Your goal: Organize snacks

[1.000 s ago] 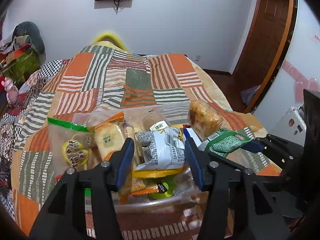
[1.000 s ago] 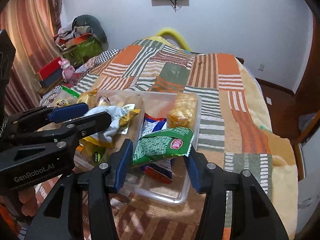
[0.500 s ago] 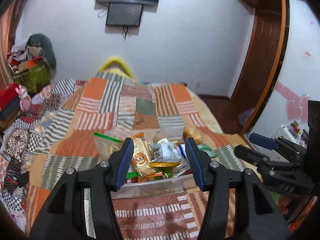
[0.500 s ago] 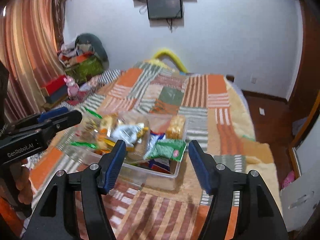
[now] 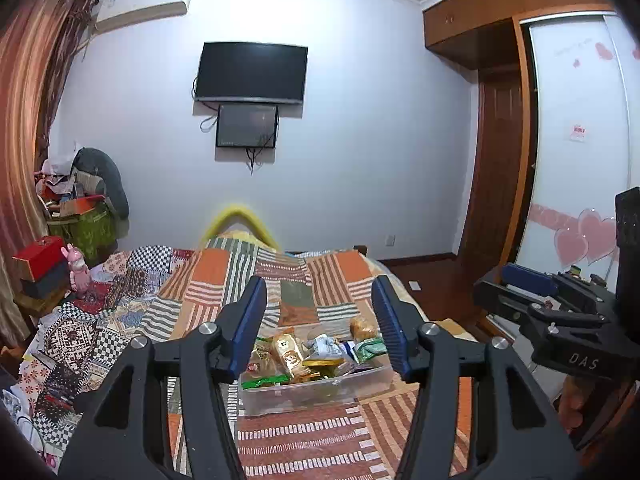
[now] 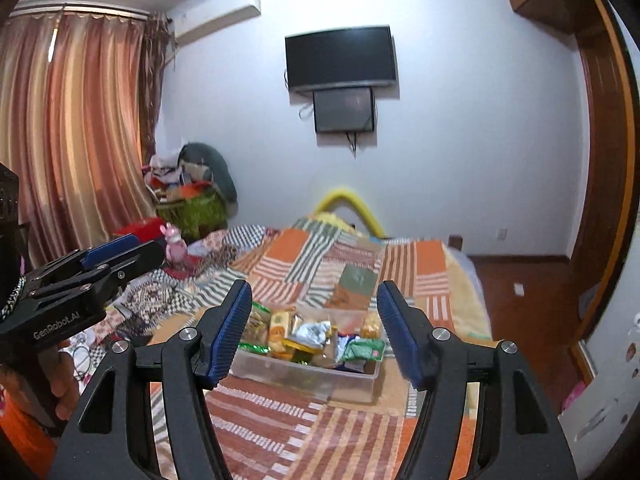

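1. The clear box [image 5: 316,390] sits on the bed [image 5: 304,436], its long side running across the left view, a little turned in the right view
2. Bare quilt lies around the box on all sides
3. Snack packets [image 6: 308,336] fill the box; a green packet [image 6: 365,350] lies at its right end
4. The left claw [image 5: 318,328] and the right claw [image 6: 314,334] are both wide apart, holding nothing, well back from the box
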